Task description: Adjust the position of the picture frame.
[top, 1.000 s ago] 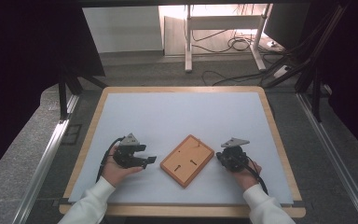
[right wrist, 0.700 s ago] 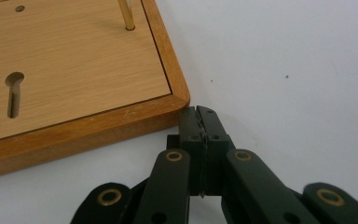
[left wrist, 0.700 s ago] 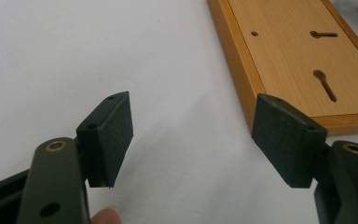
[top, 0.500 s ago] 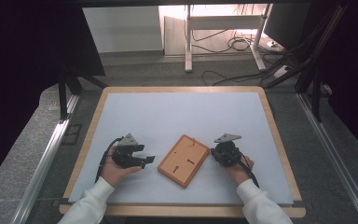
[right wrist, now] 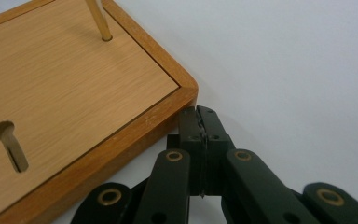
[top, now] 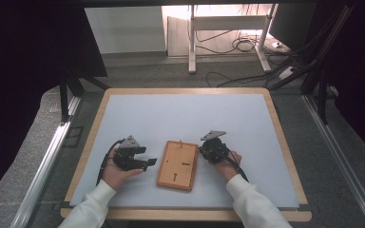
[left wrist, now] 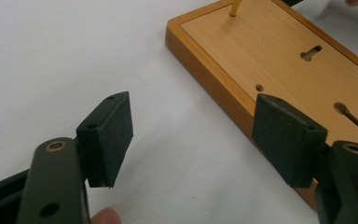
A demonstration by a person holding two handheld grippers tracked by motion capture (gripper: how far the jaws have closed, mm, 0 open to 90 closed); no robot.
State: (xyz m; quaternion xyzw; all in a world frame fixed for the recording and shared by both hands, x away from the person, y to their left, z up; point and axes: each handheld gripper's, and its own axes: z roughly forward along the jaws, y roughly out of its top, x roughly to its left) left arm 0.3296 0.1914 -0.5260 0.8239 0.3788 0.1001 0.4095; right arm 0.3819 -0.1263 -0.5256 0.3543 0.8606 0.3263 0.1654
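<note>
**Wooden board between two tools**

On the white counter point(top: 180, 114), a flat wooden board point(top: 177, 165) lies near the person's edge, between the two hands and turned slightly off square. Its upper face is a recessed panel with keyhole slots point(left wrist: 315, 52) and a thin brass peg point(right wrist: 99, 21) standing up near one short end.

The left tool point(top: 148, 162) sits just left of the board, apart from it, pointing toward the board's long side. Its jaws stand wide open with nothing between them; in the left gripper view one pad point(left wrist: 286, 135) hangs in front of the board's near edge, the other point(left wrist: 114, 135) over bare counter.

The right tool point(top: 204, 151) is at the board's far right corner. Its jaws are pressed together, holding nothing, and in the right gripper view their tips point(right wrist: 199, 122) meet the rounded corner of the board's frame.
</note>
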